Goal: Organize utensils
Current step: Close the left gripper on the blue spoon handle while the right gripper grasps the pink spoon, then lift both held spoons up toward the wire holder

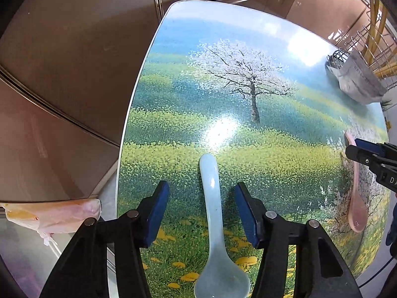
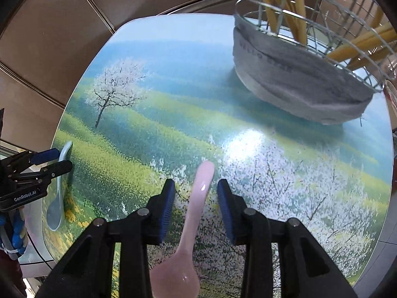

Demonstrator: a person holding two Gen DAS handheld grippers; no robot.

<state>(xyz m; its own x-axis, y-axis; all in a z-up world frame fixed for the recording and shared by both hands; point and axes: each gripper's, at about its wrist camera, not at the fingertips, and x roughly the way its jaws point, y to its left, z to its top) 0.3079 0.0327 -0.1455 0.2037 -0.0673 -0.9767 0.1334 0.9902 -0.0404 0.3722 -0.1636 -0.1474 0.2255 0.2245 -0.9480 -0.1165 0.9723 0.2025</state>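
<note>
Jaws on both grippers stand part open, each straddling a spoon handle with clear gaps either side, nothing gripped yet. Left gripper (image 1: pixel 202 214) sits over the pale blue spoon (image 1: pixel 213 226), which lies flat on the worktop (image 1: pixel 173 114) near its left edge, bowl near, handle tip pointing far. Long axis runs straight down the middle between the blue pads (image 1: pixel 156 213), so the pads would close across the handle's narrow width. Right gripper (image 2: pixel 196 212) is set the same way over the pink spoon (image 2: pixel 191 223), on the right half of the worktop: bowl near, handle slanting slightly to the right as it runs far. It sits a touch closer to the left pad than the right.

Each hand has its own spoon; the two spoons lie well apart, roughly parallel. My read is the step in hand is a double pick-up, closing being all that remains.

Wire utensil basket (image 2: pixel 310 37), wrapped in grey cloth and holding yellow chopsticks (image 2: pixel 297 7), stands at the far right corner, clearly nearer the right hand. Pink spoon has the shorter trip; the blue must cross the worktop.
</note>
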